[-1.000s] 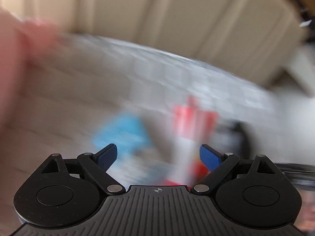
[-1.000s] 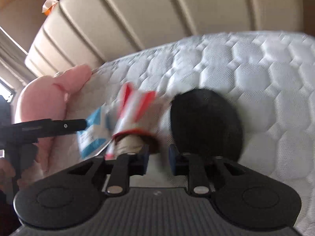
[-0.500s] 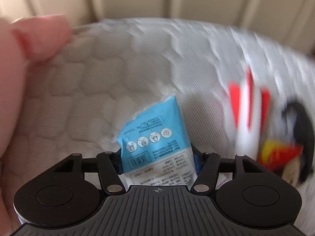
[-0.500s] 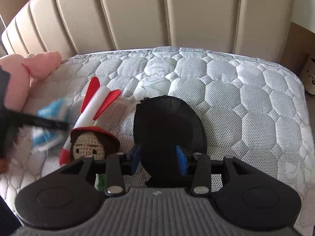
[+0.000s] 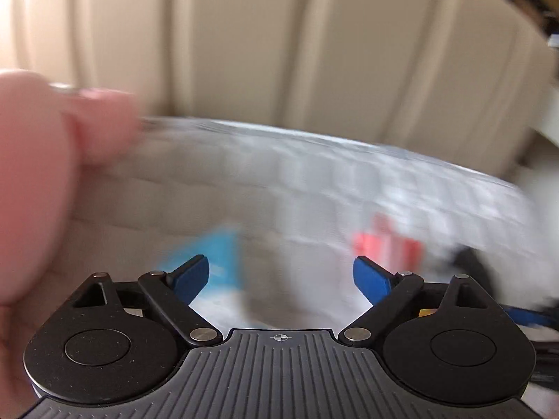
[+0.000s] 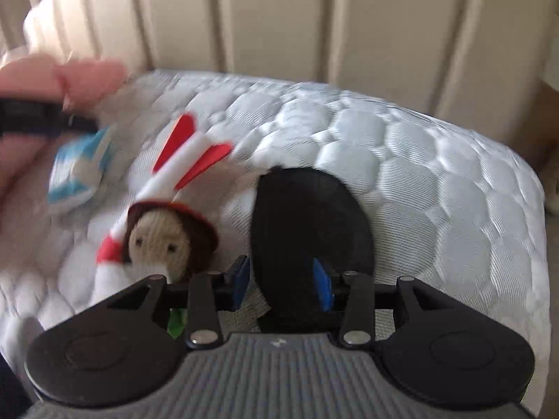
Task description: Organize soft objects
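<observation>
A quilted white mattress fills both views, backed by a padded beige headboard. At its far-left corner sits a big pink plush toy, blurred. A black oval pouch lies mid-bed, a knitted doll w/ red-and-white hat just beside it on the left, and a small blue-and-white packet between doll and plush.

The right gripper is part-closed around the pouch's near end; the pads sit at its sides and appear to press it, so probably gripped. The left gripper is opening, jaws spread wide, nothing between them — the packet lies on the bed just past the left finger.

Risks, as judged: the pouch is limp and caught only by its end, so it may sag or slip on a lift; swung left, it could drag the doll, which sits very near. The heavy blur suggests fast motion, making a clumsy re-grab of the packet likely.

Room: the mattress's right half is bare up to its rounded edge — the left side is crowded.
</observation>
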`<state>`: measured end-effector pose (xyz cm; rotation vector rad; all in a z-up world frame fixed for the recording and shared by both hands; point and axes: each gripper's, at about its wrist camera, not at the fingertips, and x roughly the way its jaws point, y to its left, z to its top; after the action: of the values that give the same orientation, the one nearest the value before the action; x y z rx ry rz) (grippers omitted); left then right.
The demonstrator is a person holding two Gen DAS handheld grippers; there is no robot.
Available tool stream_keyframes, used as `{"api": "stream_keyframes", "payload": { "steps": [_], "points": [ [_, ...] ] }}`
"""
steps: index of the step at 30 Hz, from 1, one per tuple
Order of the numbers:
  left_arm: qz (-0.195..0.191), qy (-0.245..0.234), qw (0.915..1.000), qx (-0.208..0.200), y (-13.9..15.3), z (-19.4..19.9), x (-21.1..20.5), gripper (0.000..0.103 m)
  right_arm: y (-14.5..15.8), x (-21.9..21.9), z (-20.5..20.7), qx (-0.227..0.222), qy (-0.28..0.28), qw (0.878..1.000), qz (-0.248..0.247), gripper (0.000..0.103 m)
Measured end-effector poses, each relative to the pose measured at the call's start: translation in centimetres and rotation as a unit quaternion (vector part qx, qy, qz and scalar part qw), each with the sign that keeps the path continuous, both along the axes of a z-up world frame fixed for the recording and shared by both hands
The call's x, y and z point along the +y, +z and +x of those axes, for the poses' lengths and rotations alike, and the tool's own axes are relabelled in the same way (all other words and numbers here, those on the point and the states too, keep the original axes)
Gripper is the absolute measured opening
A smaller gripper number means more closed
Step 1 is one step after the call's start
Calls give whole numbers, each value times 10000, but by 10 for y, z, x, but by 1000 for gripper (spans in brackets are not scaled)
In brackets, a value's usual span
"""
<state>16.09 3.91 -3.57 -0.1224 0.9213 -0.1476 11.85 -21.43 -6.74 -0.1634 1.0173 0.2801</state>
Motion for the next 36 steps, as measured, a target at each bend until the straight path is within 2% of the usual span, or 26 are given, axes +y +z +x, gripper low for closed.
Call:
{"api": "stream_keyframes", "payload": {
  "steps": [2,3,4,6,8,10,13,15,16,18,19,21,22,24,25,28,31,33,34,36],
  "points": [
    [-349,-386,9980,372,-9,-1,-17,93,-16,13,5,-1,223,9985,-507,35],
    [-383,-540,9963,548,-15,-1,-27,93,-24,16,7,-24,279,9966,-777,32],
    [-313,-683,9949,670,-22,-3,-39,93,-28,16,8,-113,288,9947,-984,31],
    [-11,-888,9934,725,-24,-14,-58,93,-28,12,9,-402,148,9905,-1303,11],
    [123,-892,9934,714,-25,-17,-62,93,-23,3,14,-642,-218,9845,-1615,10],
    [-61,-818,9931,834,-27,-11,-51,94,-21,-10,19,-671,-436,9829,-1661,10],
    [-253,-719,9922,989,-36,-1,-39,94,-13,-22,17,-314,-485,9941,-918,25],
    [-240,-656,9925,1001,-41,0,-36,94,0,-19,9,-110,-263,9993,-252,40],
    [-214,-624,9928,997,-42,1,-34,94,6,-16,4,18,-108,9999,128,52],
    [-197,-552,9932,1005,-42,10,-26,94,15,-11,-6,361,226,9944,971,55],
    [-199,-515,9933,1015,-42,13,-22,94,16,-6,-10,573,388,9898,1242,57],
    [-261,-446,9930,1061,-42,14,-15,95,13,10,-19,880,727,9840,1370,59],
    [-295,-427,9927,1084,-42,15,-12,95,9,19,-23,882,885,9858,1125,58],
    [-356,-410,9922,1122,-41,14,-8,96,0,32,-31,769,1126,9894,501,42],
    [-403,-440,9918,1131,-41,16,-8,96,-2,34,-33,795,1180,9889,416,22],
    [-380,-501,9929,1014,-36,11,-8,96,7,25,-31,722,935,9909,650,4],
    [-211,-500,9949,849,-33,12,-10,96,20,5,-27,445,499,9933,939,3],
    [-377,-511,9941,882,-33,12,-9,96,27,-12,-17,329,157,9923,1184,2],
    [-529,-551,9929,913,-33,12,-8,96,31,-19,-12,218,-17,9929,1171,2],
    [-889,-688,9889,967,-33,11,-10,96,38,-30,-7,-137,-330,9967,723,2]
  ]
}}
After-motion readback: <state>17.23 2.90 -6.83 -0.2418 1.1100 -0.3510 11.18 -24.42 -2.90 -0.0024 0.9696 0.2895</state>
